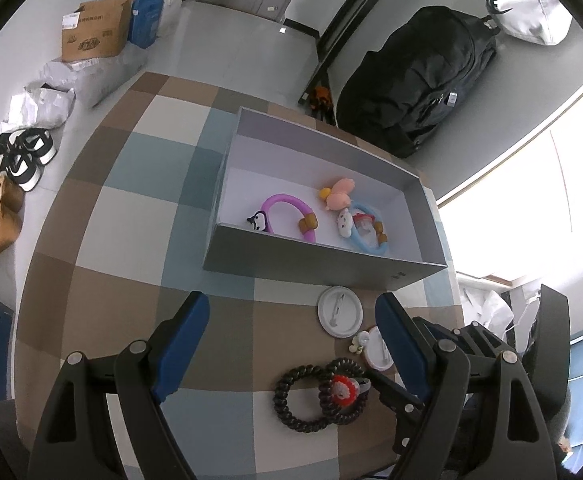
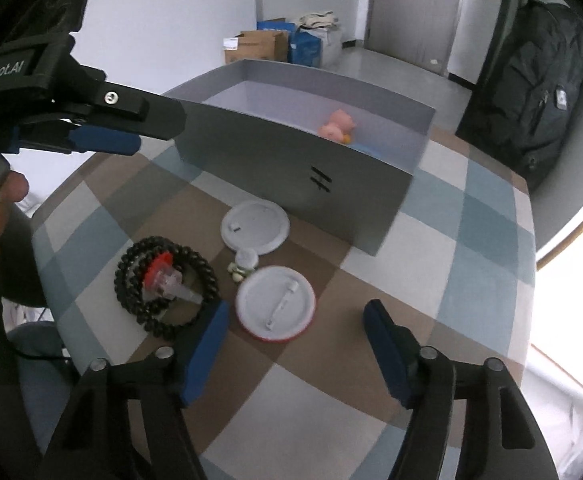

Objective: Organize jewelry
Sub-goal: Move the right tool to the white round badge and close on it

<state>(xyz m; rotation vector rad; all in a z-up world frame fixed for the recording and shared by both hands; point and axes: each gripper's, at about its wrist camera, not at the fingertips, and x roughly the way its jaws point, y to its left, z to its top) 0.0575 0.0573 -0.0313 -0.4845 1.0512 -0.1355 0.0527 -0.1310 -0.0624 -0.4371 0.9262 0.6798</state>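
Both grippers' fingers spread, empty; grey box (image 2: 291, 168) stands behind badges (image 2: 275, 306).

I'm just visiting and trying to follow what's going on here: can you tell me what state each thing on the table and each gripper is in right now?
Grey box: open, no lid.
Purple bracelet: inside box.
Blue bracelet: inside box.
Pink charm: inside box.
Black bead bracelets: on table, overlapping, outside box.
Red-rimmed badge: face down, pin up.
White badge: face down.
Left gripper: open, empty.
Right gripper: open, above the red-rimmed badge.
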